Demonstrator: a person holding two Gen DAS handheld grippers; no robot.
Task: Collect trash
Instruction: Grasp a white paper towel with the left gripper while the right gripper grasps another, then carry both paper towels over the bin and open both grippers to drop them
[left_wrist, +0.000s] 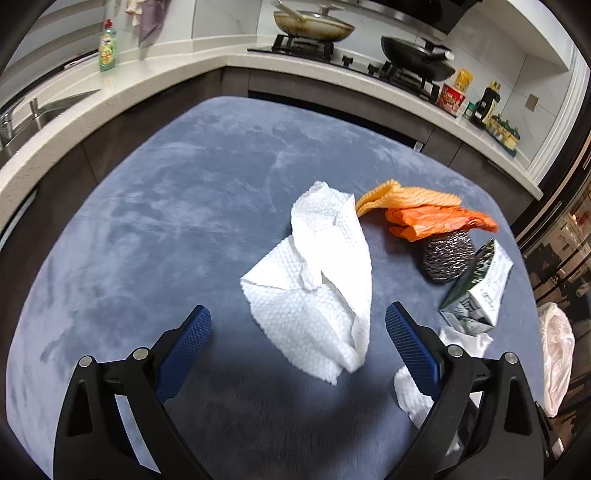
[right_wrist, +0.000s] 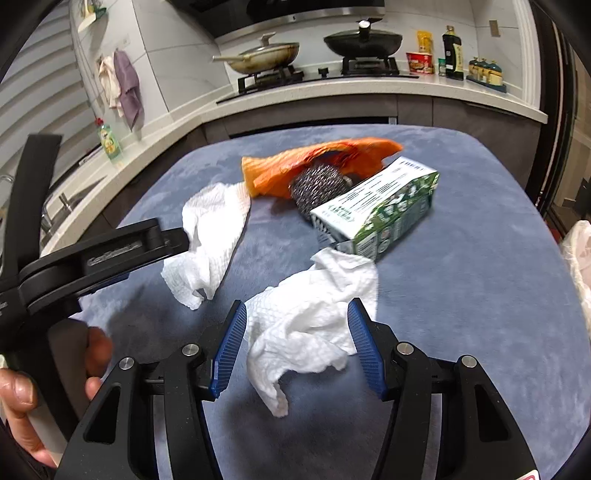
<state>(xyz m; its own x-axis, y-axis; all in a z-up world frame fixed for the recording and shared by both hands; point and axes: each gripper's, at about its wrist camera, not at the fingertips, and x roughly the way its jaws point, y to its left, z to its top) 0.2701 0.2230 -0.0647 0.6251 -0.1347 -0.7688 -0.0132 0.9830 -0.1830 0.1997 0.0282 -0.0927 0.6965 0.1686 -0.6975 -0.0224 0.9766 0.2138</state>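
Observation:
On the blue-grey plush table cover (left_wrist: 166, 221) lies a crumpled white paper towel (left_wrist: 317, 288). My left gripper (left_wrist: 298, 308) hovers over its near end, open wide, with no pad touching it. A second crumpled paper towel (right_wrist: 306, 332) lies between the jaws of my right gripper (right_wrist: 296, 304), which stand open either side of it. Behind are an orange plastic bag (right_wrist: 314, 162), a steel wool scrubber (right_wrist: 317, 184) and a green-and-white carton (right_wrist: 376, 214) on its side. In the right wrist view a hand (right_wrist: 18, 387) holds the left gripper's handle.
A white plastic bag (left_wrist: 554, 350) hangs off the table's right edge. Beyond the table runs a kitchen counter (left_wrist: 184, 70) with a sink (left_wrist: 44, 110), a green soap bottle (left_wrist: 108, 50), two pans on the stove (left_wrist: 314, 26) and jars at the right.

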